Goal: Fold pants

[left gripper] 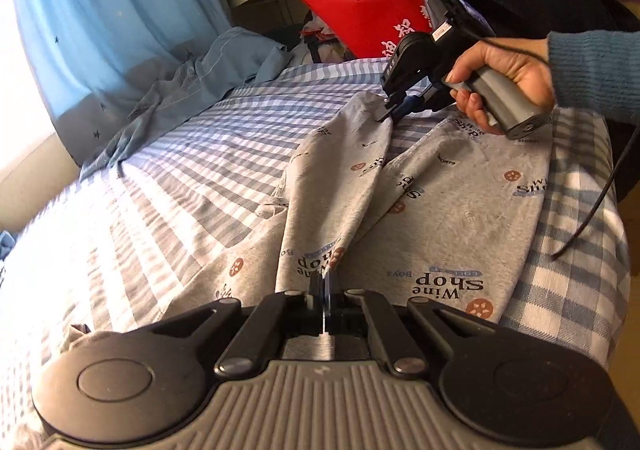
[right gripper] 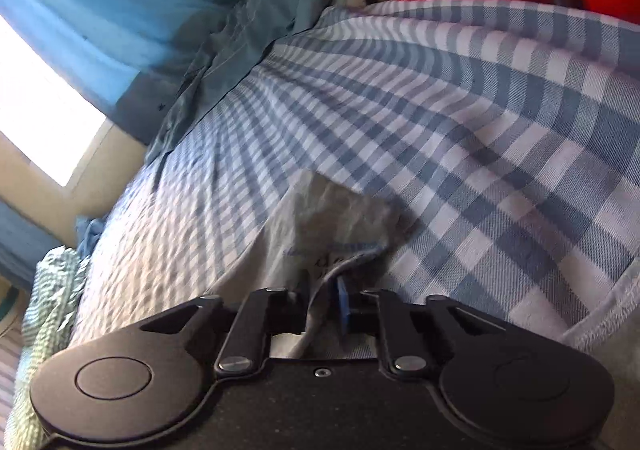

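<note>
**Two-gripper fold of printed pants, mid-transfer**

Bedroom setting: a bed covered by a blue-and-white checked sheet (left gripper: pixel 224 137) serves as the work surface. Grey pants (left gripper: pixel 448 209) printed with "Wine Shop" lettering lie spread across the sheet's near right portion. One strip of the garment, apparently a leg or side edge, is raised off the rest and stretched taut between the two grippers, forming a ridge over the flat fabric below.

The left gripper (left gripper: pixel 325 282) has its fingers pressed together on the near end of this raised strip. The right gripper (left gripper: pixel 390 107), held in the person's right hand (left gripper: pixel 504 77), pinches the far end; in the right wrist view its fingers (right gripper: pixel 342 300) close on a grey edge of cloth running between them.

Progress, as a judgement: the first lengthwise fold is under way but not laid down. The lifted part is not yet aligned on its counterpart, and the lower layer shows wrinkles. Laying it flat, smoothing it, and folding across the length appear to remain.

Around the garment: a crumpled blue-grey garment (left gripper: pixel 192 85) lies at the sheet's far left edge beside a blue star-patterned curtain (left gripper: pixel 100 9); a red bag with white characters (left gripper: pixel 360 13) stands beyond the bed.
</note>
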Tool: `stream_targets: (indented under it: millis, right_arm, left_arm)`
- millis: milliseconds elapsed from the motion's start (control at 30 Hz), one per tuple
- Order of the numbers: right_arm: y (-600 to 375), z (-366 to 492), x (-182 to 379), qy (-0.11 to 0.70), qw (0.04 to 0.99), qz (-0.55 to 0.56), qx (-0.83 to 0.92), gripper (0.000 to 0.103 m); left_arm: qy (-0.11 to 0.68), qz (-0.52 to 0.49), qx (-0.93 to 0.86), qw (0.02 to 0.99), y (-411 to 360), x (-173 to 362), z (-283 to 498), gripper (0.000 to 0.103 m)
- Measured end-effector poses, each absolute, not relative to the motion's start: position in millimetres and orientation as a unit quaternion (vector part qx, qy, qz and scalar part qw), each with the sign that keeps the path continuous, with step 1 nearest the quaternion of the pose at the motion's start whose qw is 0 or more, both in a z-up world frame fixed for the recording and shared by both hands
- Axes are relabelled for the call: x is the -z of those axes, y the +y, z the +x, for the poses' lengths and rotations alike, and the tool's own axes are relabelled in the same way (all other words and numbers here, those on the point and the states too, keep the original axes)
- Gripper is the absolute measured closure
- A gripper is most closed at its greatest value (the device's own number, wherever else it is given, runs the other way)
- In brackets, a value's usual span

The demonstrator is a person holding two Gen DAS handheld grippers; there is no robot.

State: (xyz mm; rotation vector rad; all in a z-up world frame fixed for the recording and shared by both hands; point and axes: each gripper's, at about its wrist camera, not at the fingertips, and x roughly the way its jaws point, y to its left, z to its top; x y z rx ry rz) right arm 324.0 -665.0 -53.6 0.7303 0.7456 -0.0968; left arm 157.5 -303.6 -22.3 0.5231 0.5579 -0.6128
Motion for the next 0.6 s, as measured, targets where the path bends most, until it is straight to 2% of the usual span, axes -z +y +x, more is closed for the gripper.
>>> stream_targets:
  millis: [33, 67, 267, 433, 600]
  right_arm:
    - [-664.7, 326.9, 52.7, 0.355, 0.867, 0.345, 0.051, 0.101]
    - [-663.5, 329.2, 49.9, 0.350, 0.870, 0.344, 0.053, 0.102]
    - [-645.4, 318.1, -22.2, 0.274, 0.926, 0.259, 0.013, 0.103]
    - [-643.8, 256.0, -80.8, 0.215, 0.960, 0.180, -0.011, 0.103]
    - [-662.0, 170.1, -59.4, 0.226, 0.957, 0.180, 0.022, 0.103]
  left_arm:
    - [0.269, 0.247, 0.293, 0.884, -302.3, 21.4, 157.9, 0.103]
    - [0.269, 0.244, 0.291, 0.885, -301.8, 20.2, 158.4, 0.103]
    - [0.245, 0.234, 0.291, 0.895, -299.0, 5.3, 150.4, 0.103]
    - [0.217, 0.241, 0.307, 0.895, -294.1, -4.5, 132.0, 0.103]
    - [0.221, 0.260, 0.340, 0.877, -290.8, 4.6, 114.0, 0.103]
